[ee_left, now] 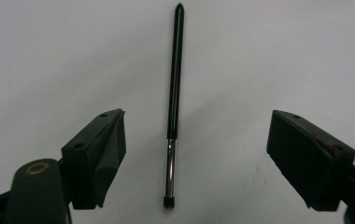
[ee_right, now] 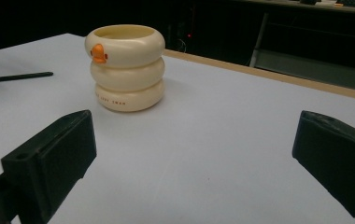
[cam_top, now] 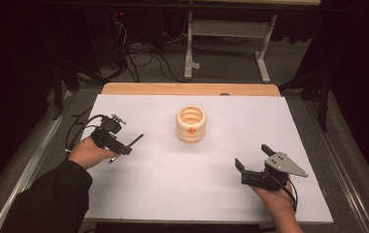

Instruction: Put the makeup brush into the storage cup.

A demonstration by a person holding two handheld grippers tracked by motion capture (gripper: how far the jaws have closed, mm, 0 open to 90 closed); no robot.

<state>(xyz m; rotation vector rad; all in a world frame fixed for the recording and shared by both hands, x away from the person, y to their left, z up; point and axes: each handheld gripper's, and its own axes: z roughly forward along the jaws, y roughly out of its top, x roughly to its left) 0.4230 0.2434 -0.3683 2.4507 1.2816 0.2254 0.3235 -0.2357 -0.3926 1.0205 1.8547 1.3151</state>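
Observation:
A thin black pen (ee_left: 174,93) with a silver section near its lower end lies flat on the white sheet. It lies between the wide-apart jaws of my left gripper (ee_left: 199,126), touching neither. In the high view the pen (cam_top: 136,141) points away from the left gripper (cam_top: 123,145) toward the middle of the table. A cream holder (cam_top: 191,124) made of three stacked rings, with an orange beak, stands upright at the table's centre. My right gripper (cam_top: 251,156) is open near the front right, with nothing between its fingers. It faces the holder (ee_right: 126,70) and the pen (ee_right: 17,77).
The white sheet (cam_top: 187,189) covers most of the table, with a wooden edge (cam_top: 187,89) at the back. Behind the table are a white metal frame (cam_top: 231,43) and cables on the floor. Metal rails run along both sides.

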